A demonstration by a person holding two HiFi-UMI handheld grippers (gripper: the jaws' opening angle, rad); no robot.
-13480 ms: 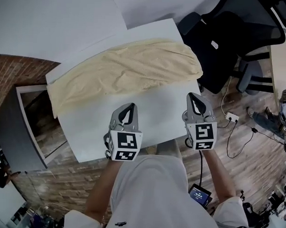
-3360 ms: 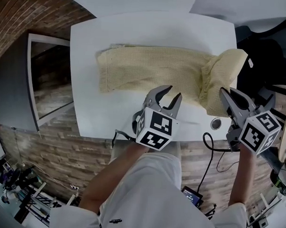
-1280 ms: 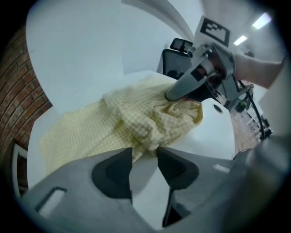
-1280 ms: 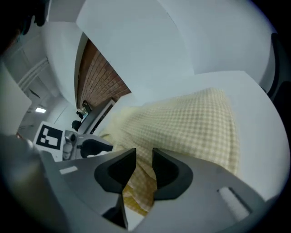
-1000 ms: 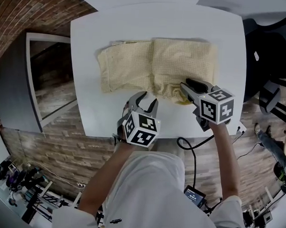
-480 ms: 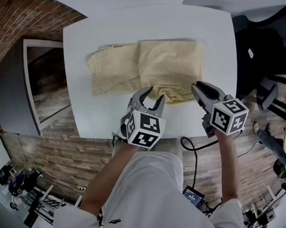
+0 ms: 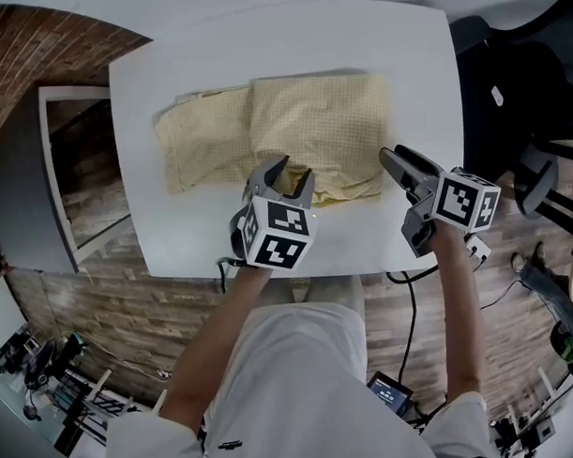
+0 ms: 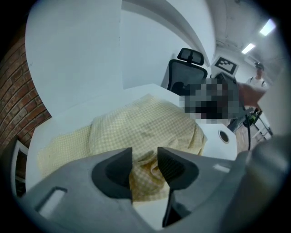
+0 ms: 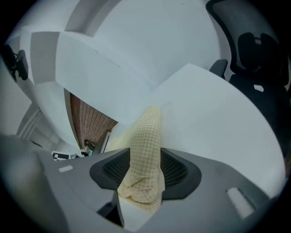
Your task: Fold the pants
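Evidently pants (image 7: 309, 121) light, limp, likely non-slip weave; best taken at doubled edge. Left gripper (image 7: 289, 169) jaws spread, empty; right gripper (image 7: 392, 159) jaws opening, fold edge loose between

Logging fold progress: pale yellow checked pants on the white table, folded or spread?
Folded over: one end of the pale yellow checked pants lies doubled on top, its edge crossing the middle.

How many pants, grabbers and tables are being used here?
Folded yellow checked cloth pants: 1
Grey two-jaw grippers: 2, the left gripper and the right gripper, whose jaws are opening with the pants' edge between them
White rectangular table under them: 1
Total: 4
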